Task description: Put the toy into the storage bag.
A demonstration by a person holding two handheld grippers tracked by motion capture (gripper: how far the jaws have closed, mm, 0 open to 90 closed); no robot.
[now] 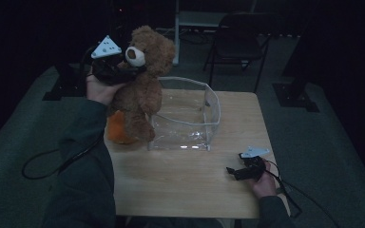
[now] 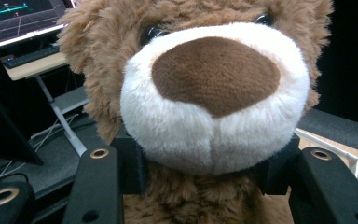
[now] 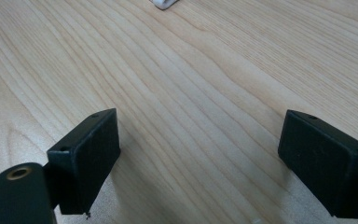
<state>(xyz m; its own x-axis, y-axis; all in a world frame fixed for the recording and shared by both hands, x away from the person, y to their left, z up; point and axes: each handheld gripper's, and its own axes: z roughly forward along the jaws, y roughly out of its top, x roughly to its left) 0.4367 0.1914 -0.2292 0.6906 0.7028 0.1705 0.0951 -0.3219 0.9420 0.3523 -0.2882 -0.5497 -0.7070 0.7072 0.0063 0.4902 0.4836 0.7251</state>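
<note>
A brown teddy bear (image 1: 142, 85) with a white muzzle hangs upright above the table's left side, its feet near the clear bin's left wall. My left gripper (image 1: 123, 71) is shut on the bear's neck, just under the muzzle (image 2: 209, 102), with a black jaw pressed in on each side. A clear plastic bin (image 1: 213, 111) stands in the middle of the wooden table (image 1: 180, 185). Near the table's front right corner rests my right gripper (image 1: 232, 172), jaws open over bare wood (image 3: 196, 135) with nothing between them.
An orange soft thing (image 1: 116, 130) lies on the table behind the bear's legs. A dark folding chair (image 1: 240, 42) stands beyond the table. A small white object (image 3: 165, 3) lies on the wood ahead of the right gripper. A desk with a monitor (image 2: 18, 14) stands behind the bear.
</note>
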